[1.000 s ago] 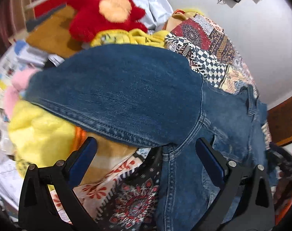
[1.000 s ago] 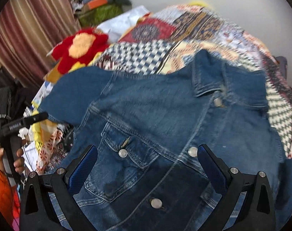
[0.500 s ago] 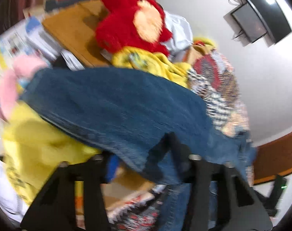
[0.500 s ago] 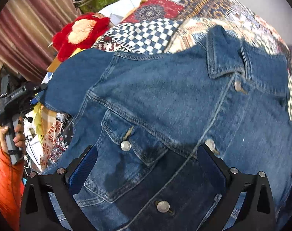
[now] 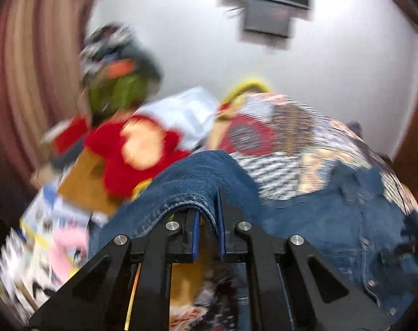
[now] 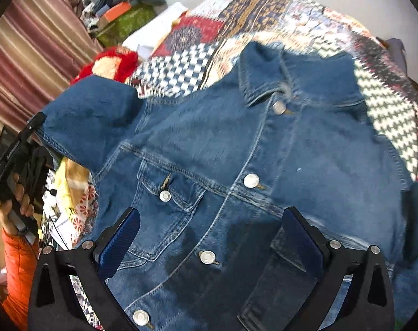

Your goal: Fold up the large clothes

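Note:
A blue denim jacket point(image 6: 264, 143) lies front up, buttoned, on a patchwork quilt point(image 6: 236, 22). Its left sleeve point(image 5: 192, 182) is raised into a fold, and my left gripper point(image 5: 209, 212) is shut on the sleeve's hem, with denim draped over both pads. In the right wrist view that gripper point(image 6: 35, 127) meets the sleeve point(image 6: 90, 115) at the far left, held by a hand point(image 6: 13, 207). My right gripper point(image 6: 210, 215) hangs open above the jacket's lower front, near the chest pocket, with nothing between its fingers.
A red plush toy point(image 5: 131, 151) and a brown board point(image 5: 84, 182) lie past the sleeve at the left. Papers and yellow cloth point(image 6: 68, 182) crowd the left edge. A pile of clothes point(image 6: 120, 8) sits by the striped curtain point(image 6: 21, 55). An orange sleeve point(image 6: 18, 270) is at lower left.
The left gripper went from wide open to shut on the sleeve's hem and lifted it, tilting its view upward. The right gripper drifted over the jacket's front and stayed open.

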`<state>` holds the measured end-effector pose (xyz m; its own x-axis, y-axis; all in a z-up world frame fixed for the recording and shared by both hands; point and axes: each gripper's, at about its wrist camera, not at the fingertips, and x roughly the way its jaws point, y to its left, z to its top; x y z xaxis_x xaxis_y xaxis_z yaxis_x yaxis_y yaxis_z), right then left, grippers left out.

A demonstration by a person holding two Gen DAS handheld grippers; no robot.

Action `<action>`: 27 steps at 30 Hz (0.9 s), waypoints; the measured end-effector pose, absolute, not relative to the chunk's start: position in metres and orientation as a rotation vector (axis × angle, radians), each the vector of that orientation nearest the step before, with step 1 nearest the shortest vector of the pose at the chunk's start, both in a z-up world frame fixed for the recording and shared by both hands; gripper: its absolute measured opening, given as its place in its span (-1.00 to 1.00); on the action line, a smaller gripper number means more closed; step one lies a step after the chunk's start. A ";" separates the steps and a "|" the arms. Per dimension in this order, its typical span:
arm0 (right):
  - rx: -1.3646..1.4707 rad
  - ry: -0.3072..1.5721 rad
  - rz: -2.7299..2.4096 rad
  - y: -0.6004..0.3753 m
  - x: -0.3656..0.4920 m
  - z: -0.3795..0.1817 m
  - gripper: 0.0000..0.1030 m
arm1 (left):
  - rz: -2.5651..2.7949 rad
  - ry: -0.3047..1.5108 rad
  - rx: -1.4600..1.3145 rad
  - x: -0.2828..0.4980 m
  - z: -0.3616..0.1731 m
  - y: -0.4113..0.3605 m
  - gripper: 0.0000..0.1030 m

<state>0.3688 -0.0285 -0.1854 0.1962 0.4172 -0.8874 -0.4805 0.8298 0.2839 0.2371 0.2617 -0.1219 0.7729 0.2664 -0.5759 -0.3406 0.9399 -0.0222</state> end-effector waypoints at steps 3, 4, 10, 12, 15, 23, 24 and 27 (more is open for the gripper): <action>-0.038 1.191 0.624 -0.042 0.367 -0.172 1.00 | 0.207 0.648 -0.135 0.256 -0.122 0.228 -0.81; -0.026 1.182 0.624 -0.046 0.365 -0.167 1.00 | 0.155 0.679 -0.174 0.264 -0.128 0.221 -0.80; -0.008 1.149 0.622 -0.065 0.353 -0.150 1.00 | -0.011 0.918 -0.415 0.298 -0.199 0.202 -0.80; -0.017 1.136 0.615 -0.072 0.350 -0.148 1.00 | -0.029 0.981 -0.468 0.302 -0.221 0.200 -0.80; -0.022 1.121 0.602 -0.081 0.347 -0.145 1.00 | -0.066 1.079 -0.556 0.303 -0.255 0.199 -0.80; -0.006 1.130 0.597 -0.086 0.350 -0.150 1.00 | -0.041 1.035 -0.672 0.258 -0.246 0.230 0.00; -0.005 1.133 0.598 -0.085 0.351 -0.150 1.00 | -0.026 1.021 -0.683 0.254 -0.243 0.238 0.00; 0.001 1.140 0.606 -0.079 0.352 -0.153 1.00 | 0.016 0.985 -0.740 0.235 -0.238 0.268 0.00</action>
<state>0.3525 -0.0792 -0.1531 0.2759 0.4513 -0.8486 -0.4502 0.8408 0.3007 0.2350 0.2683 -0.2381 0.5731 -0.3087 -0.7591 -0.3326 0.7589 -0.5598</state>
